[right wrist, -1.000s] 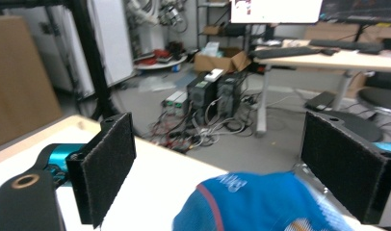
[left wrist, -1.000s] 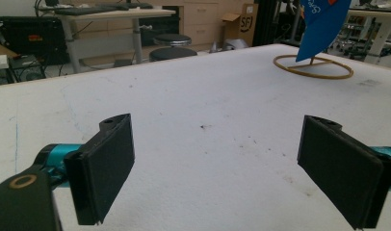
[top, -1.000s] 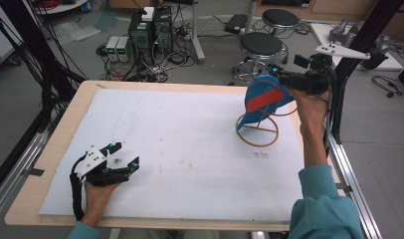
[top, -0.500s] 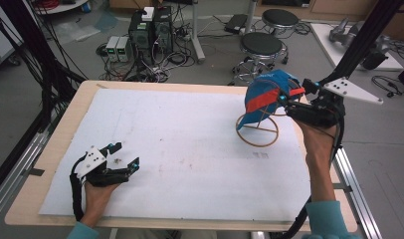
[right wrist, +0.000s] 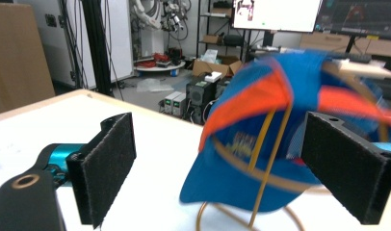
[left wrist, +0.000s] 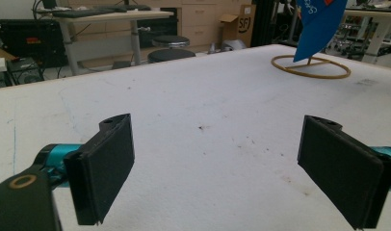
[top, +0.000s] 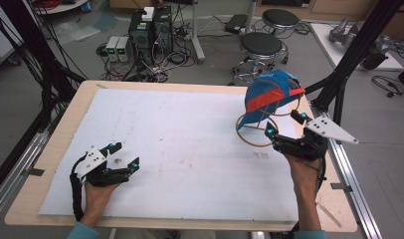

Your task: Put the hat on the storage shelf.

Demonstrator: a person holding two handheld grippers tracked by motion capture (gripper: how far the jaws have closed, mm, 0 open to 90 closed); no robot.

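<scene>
A blue and orange cap (top: pixel 269 94) hangs on a gold wire stand (top: pixel 257 133) at the right of the white sheet (top: pixel 190 134). My right gripper (top: pixel 286 125) hovers open just on the near side of the stand, pointing at it, apart from the cap. Seen from the right gripper, the cap (right wrist: pixel 261 120) and the stand's wire (right wrist: pixel 267 159) sit blurred beyond the open right gripper (right wrist: pixel 222 159). My left gripper (top: pixel 124 154) rests open at the near left of the sheet, empty. Looking along the open left gripper (left wrist: pixel 217 163), the cap (left wrist: pixel 319 24) and the stand's ring (left wrist: pixel 311 67) show far off.
The wooden table (top: pixel 65 124) carries the white sheet. A black frame post (top: pixel 349 59) rises just right of the cap. Two stools (top: pixel 261 45) and computer boxes (top: pixel 150 30) stand on the floor past the far edge. A metal rail (top: pixel 347 169) runs along the right side.
My right gripper has drawn back from beside the cap toward the near edge and lower. The cap stays on its stand. The left gripper has not moved.
</scene>
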